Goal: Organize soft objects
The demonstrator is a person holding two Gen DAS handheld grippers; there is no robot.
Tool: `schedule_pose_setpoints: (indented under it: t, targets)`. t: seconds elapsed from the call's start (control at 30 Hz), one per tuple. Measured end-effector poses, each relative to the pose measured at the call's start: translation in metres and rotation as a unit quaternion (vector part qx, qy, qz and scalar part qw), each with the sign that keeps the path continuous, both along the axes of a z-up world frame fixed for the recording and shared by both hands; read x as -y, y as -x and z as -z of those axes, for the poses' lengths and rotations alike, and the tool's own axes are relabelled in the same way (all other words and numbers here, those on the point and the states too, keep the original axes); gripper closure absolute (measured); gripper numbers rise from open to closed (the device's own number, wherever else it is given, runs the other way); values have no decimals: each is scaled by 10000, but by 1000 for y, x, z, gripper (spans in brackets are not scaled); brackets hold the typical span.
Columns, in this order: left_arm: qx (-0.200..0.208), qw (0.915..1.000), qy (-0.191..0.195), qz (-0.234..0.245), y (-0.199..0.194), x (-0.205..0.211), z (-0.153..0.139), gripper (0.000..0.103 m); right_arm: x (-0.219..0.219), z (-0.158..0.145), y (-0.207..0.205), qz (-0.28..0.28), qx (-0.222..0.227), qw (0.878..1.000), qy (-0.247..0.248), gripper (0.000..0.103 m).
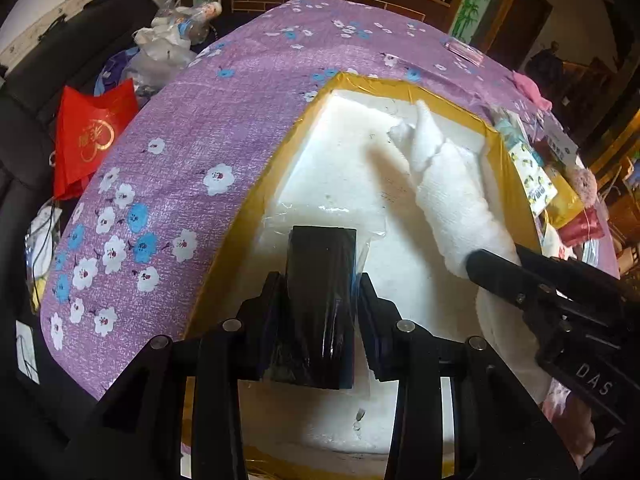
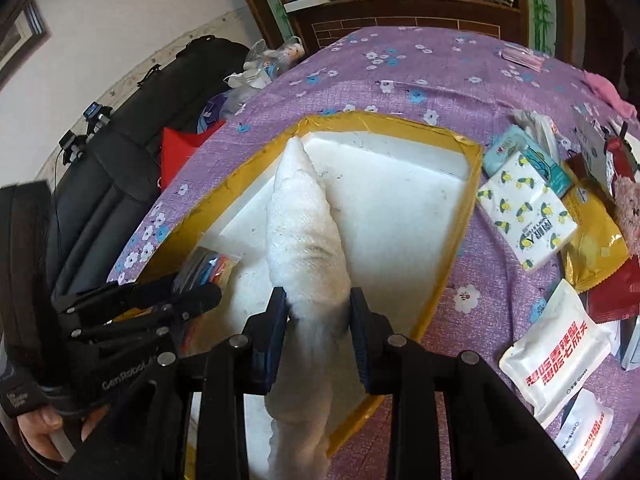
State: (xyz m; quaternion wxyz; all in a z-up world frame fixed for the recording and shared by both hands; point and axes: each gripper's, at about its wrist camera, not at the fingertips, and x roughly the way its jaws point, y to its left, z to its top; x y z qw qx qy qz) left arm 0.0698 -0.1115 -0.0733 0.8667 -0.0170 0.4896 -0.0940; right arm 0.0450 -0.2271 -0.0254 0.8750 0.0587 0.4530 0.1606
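Note:
A white foam box with yellow-taped rim (image 1: 256, 200) (image 2: 460, 236) sits on the purple floral tablecloth. My left gripper (image 1: 318, 292) is shut on a dark packet in clear plastic (image 1: 320, 280), held over the box's near left part; it also shows in the right wrist view (image 2: 208, 268). My right gripper (image 2: 318, 308) is shut on a rolled white towel (image 2: 304, 232), held over the box; the towel also shows in the left wrist view (image 1: 452, 184), with the right gripper (image 1: 492, 268) at its near end.
Right of the box lie several soft packets: a lemon-print tissue pack (image 2: 528, 220), a yellow pouch (image 2: 592, 248), a white pouch with red letters (image 2: 556, 352) and a pink plush (image 2: 628, 208). A black chair (image 2: 100, 184) and bags (image 1: 92, 136) stand at the left.

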Motion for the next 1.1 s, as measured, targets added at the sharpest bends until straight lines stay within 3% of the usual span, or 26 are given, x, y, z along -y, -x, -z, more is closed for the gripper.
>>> schedule_pose_setpoints:
  t: [0.17,0.3,0.33,0.43,0.5,0.57,0.67,0.8,1.0,1.1]
  targets:
    - [113,9999,-7,46,7,2,-1,65,-2,1,2,-42,135,9999,-75,63]
    - [371,9981,484,44,20,-7,-10,38,13,-14,19,-22,549,9964,-649,37]
    - [473,9975,528,-22,23,-8,-14,37,18,-19,25,-61,653,9949,-771,34]
    - [816,9943,617,-297,35,-15,-26,36,37,-29,43,-154,877,9902,-1076,34]
    - [1034,9934,445,-197,42,-11,-31,36,54,-31,56,-200,975,9868,-1280,34]
    - [730,9973,20,-121,42,0,-31,36,67,-31,65,-210,999,9857,-1338,34]
    - [877,9942,588,226,58,11,-47,36,97,-29,83,-61,1068,9840,-1425,34]
    - [1168,9871,708,840,76,59,-67,36,146,-25,98,334,1042,9818,-1553,34]
    - [669,9803,522,1784,65,152,-56,36,214,-14,104,967,788,9794,-1588,34]
    - [424,9796,374,1927,55,180,-45,36,233,-7,105,1215,681,9784,-1529,34]
